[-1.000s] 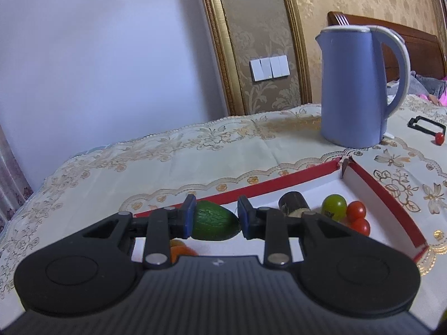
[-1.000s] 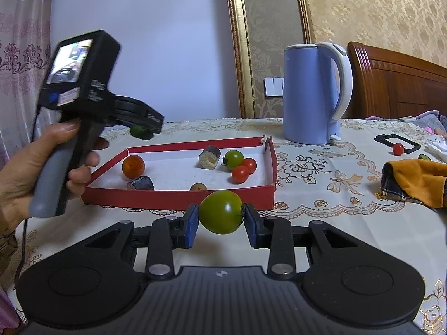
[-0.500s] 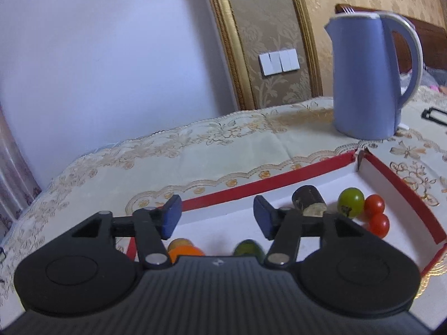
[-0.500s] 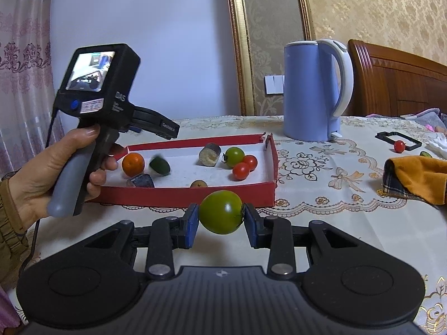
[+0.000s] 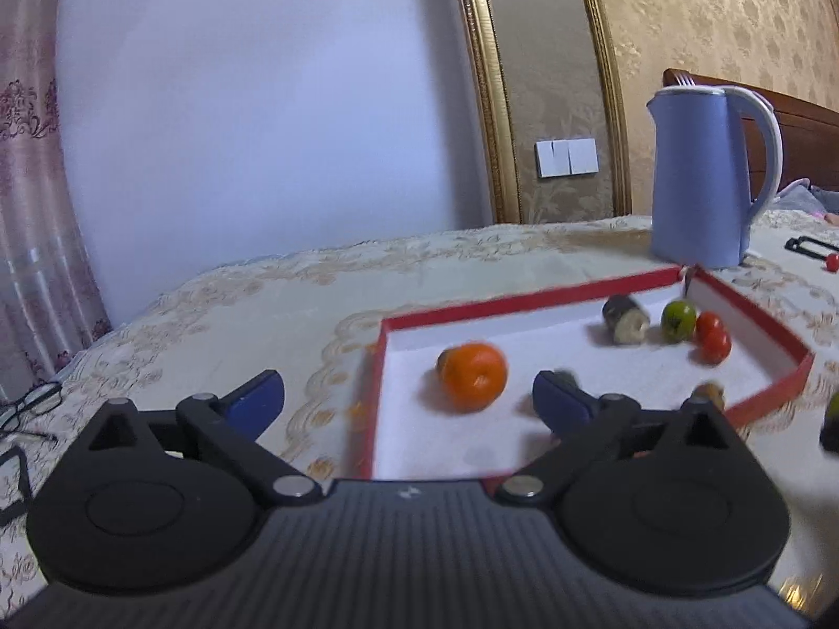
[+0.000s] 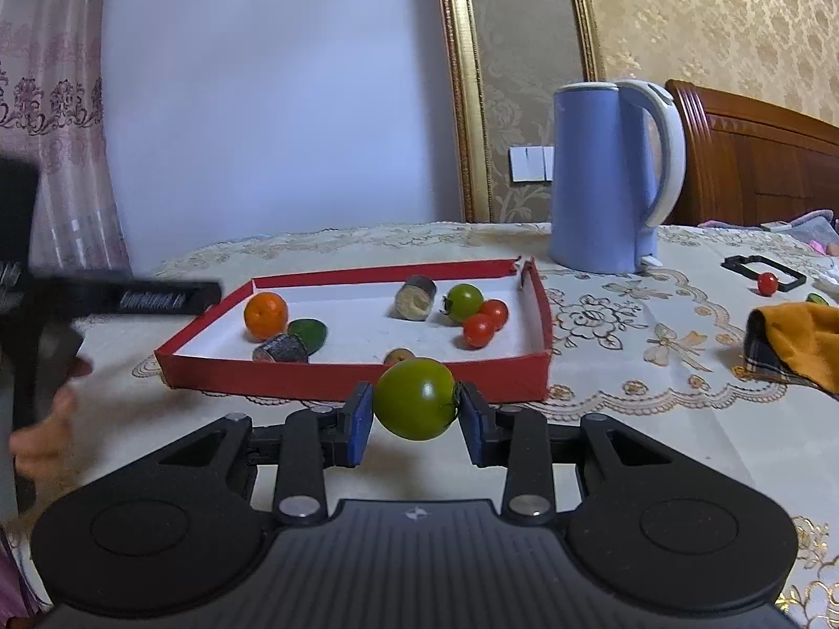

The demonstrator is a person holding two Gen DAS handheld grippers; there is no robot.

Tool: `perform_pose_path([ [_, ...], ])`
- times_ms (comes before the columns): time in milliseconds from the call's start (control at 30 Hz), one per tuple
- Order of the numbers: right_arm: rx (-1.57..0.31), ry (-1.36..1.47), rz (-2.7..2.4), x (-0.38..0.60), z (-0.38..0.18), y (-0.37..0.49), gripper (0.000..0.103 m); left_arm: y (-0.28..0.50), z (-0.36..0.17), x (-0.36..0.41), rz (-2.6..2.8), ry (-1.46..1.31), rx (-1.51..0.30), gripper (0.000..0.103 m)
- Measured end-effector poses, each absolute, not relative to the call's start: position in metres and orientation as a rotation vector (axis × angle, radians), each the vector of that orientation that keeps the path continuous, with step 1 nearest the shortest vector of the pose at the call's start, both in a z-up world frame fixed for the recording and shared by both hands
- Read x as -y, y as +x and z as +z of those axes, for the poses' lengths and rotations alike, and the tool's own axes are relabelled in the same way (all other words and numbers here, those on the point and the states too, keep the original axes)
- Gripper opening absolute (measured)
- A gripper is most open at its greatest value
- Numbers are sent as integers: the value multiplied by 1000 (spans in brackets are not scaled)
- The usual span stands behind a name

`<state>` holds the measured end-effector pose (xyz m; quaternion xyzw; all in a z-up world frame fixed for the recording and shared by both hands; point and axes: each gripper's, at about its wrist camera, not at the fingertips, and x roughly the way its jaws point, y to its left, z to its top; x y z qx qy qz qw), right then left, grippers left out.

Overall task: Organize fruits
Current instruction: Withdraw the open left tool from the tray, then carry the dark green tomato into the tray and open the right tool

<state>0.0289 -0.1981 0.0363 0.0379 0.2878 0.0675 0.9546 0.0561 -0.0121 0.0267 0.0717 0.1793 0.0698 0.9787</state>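
Before the red tray [image 6: 335,375], right hand-held gripper [image 6: 415,416] clamping green tomato [image 6: 415,398], left hand-held gripper [image 5: 406,401] just opened wide, empty

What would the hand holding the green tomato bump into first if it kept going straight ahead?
Probably the near wall of the red box. The right gripper, shut on the green tomato, points slightly downward at it, though the gap is hard to judge.

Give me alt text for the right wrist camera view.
The right gripper clamps a green tomato in front of a red tray holding an orange, tomatoes and other produce. A blue kettle stands behind on the patterned tablecloth.
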Motion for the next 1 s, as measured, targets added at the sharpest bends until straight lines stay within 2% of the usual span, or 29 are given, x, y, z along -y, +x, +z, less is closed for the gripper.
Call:
perform_pose_path([
  [200,-579,61,151,186,39,33,35,46,6,-3,156,124,-387,102],
  [1000,-583,37,163,171,43,75,35,44,5,-11,153,71,-385,103],
])
